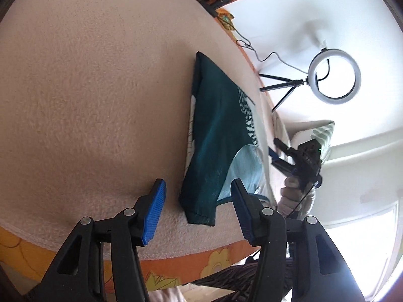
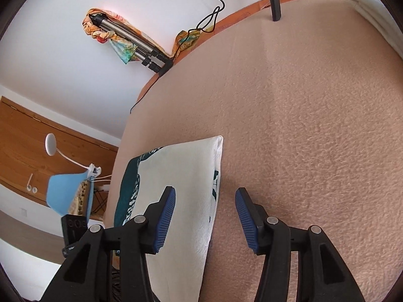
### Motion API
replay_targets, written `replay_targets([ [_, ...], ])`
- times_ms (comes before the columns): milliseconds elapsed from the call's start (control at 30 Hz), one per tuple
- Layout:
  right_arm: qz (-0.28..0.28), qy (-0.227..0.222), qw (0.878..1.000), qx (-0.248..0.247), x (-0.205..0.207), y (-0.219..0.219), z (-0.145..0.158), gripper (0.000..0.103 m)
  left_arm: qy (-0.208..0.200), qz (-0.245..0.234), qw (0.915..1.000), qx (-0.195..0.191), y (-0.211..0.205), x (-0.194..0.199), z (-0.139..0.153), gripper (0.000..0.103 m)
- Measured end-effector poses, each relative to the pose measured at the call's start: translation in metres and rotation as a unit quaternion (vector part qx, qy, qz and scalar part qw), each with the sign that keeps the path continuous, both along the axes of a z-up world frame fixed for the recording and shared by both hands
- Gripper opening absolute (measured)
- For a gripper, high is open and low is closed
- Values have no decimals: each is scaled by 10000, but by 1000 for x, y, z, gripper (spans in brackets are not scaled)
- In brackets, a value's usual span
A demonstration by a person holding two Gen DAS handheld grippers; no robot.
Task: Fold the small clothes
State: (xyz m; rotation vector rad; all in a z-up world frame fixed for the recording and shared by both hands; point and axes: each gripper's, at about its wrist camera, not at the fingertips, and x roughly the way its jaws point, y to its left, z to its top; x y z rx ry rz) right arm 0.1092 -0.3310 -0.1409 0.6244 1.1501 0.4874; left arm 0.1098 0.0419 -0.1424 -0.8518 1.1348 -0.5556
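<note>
Both grippers, left [image 1: 199,211] and right [image 2: 205,220], hung wide open and empty above the garment [image 1: 216,136], which lay partly folded on the pink blanket [image 1: 88,88]. Likely between folds; next move calls for gripping an edge.

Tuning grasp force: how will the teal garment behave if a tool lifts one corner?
Probably floppy: the teal garment lies flat in soft folds on the pink blanket, so it should drape and unfold. Likely light. The fuzzy blanket may drag on it if pushed.

place: home room | cues: blanket-covered table [image 2: 314,125], ring light [image 1: 335,75], wooden door [image 2: 30,146]
</note>
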Motion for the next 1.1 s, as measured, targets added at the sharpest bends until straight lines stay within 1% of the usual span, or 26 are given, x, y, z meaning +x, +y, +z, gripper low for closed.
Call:
replay_targets([
  [200,-4,-25,9988,489,4,1,-11,50,-229,-310,9993,-15,-24,8,6,53],
  [267,33,-65,9985,536,8,6,-12,49,-265,-368,9989,-64,-30,11,6,53],
  [333,90,-56,9983,578,11,11,-14,44,-306,-379,9988,-48,-34,13,7,53],
  [433,133,-98,9982,574,15,22,-17,36,-472,-372,9981,145,-44,17,11,49],
  [467,178,-117,9983,537,17,28,-17,34,-498,-384,9978,222,-48,19,12,41],
  [500,190,-164,9984,502,17,31,-17,34,-507,-396,9972,376,-52,22,12,32],
  [533,219,-185,9985,468,17,34,-17,30,-528,-404,9963,553,-55,23,11,13],
  [567,243,-206,9990,298,17,39,-15,23,-598,-483,9938,805,-62,25,12,8],
  [600,263,-248,9993,125,17,44,-13,16,-718,-517,9912,980,-63,24,14,8],
  [633,312,-280,9991,-72,17,48,-11,13,-854,-592,9874,1193,-67,22,17,8],
  [700,404,-407,9972,-478,14,57,-5,5,-1240,-810,9721,1820,-80,16,28,7],
  [767,456,-524,9947,-754,11,64,1,4,-1460,-916,9617,2131,-88,12,33,6],
  [800,506,-628,9918,-994,9,70,6,3,-1625,-987,9539,2320,-93,9,37,6],
  [833,544,-709,9890,-1180,8,75,10,3,-1728,-1035,9486,2442,-94,6,39,6],
  [867,595,-810,9851,-1399,5,80,15,2,-1874,-1073,9413,2593,-97,2,43,5],
  [933,666,-982,9771,-1768,0,89,23,2,-2068,-1102,9326,2746,-99,-3,49,5],
  [1000,743,-1195,9654,-2197,-6,100,33,2,-2272,-1101,9235,2888,-100,-9,56,5],
  [1100,867,-1542,9452,-2745,-17,115,49,2,-2499,-1077,9156,2961,-100,-15,67,5],
])
